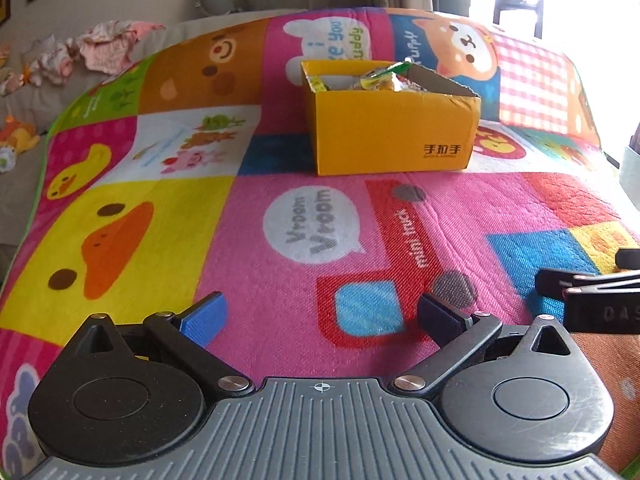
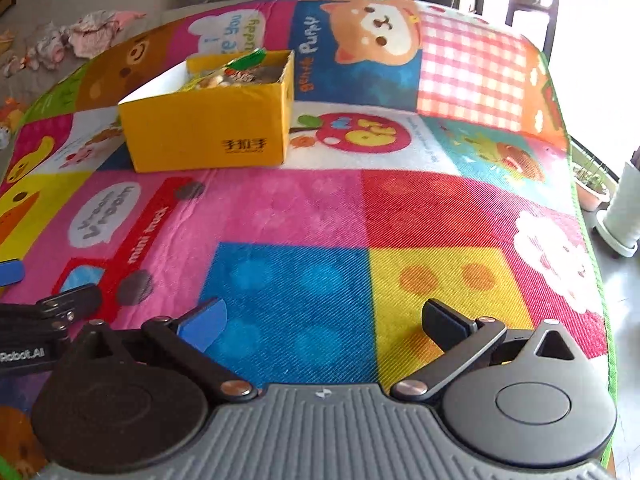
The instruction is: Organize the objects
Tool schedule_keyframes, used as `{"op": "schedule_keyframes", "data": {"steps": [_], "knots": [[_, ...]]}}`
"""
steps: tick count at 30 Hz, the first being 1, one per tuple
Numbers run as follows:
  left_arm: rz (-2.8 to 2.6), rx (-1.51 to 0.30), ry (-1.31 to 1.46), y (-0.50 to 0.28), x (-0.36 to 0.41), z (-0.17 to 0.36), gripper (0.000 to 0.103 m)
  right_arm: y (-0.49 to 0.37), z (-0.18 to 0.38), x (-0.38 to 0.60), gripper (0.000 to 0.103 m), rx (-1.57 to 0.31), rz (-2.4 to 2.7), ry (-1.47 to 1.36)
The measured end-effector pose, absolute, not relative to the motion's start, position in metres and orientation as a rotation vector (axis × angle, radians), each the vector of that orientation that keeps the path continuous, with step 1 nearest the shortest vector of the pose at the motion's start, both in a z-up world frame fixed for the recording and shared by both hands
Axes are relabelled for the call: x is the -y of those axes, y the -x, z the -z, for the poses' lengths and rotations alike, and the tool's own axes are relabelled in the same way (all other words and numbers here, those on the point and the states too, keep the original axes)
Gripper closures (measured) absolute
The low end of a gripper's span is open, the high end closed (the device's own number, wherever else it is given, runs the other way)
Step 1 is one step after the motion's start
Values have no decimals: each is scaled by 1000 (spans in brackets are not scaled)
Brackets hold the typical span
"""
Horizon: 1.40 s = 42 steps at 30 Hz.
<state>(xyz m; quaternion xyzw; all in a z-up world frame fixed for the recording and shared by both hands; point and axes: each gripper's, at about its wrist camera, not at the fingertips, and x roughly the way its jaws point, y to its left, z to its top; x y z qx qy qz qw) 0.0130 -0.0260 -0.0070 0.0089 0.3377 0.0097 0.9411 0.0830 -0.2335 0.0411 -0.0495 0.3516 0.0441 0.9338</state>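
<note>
A yellow cardboard box (image 1: 392, 136) stands open on a colourful cartoon play mat (image 1: 280, 216). It holds several snack packets (image 1: 380, 80), one with a green wrapper. The box also shows in the right wrist view (image 2: 208, 136) with the packets (image 2: 236, 72) inside. My left gripper (image 1: 320, 320) is open and empty, low over the mat well in front of the box. My right gripper (image 2: 324, 320) is open and empty, over the blue and yellow squares of the mat (image 2: 360, 208). Each gripper shows at the other view's edge.
Crumpled pink clothes (image 1: 108, 46) and small toys (image 1: 16, 136) lie on the grey floor left of the mat. A white pot stand (image 2: 620, 216) and potted plants (image 2: 592, 184) sit beyond the mat's right edge. A bright window is at the back right.
</note>
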Motion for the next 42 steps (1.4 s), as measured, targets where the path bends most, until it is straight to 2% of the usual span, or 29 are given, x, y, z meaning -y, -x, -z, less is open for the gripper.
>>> {"op": "schedule_keyframes", "data": {"steps": [9, 42], "knots": [[-10, -682, -17, -15, 27, 8, 0, -77, -36, 228, 0, -667, -182, 125], [-9, -682, -16, -15, 26, 8, 0, -80, -35, 229, 0, -676, -177, 90]]}}
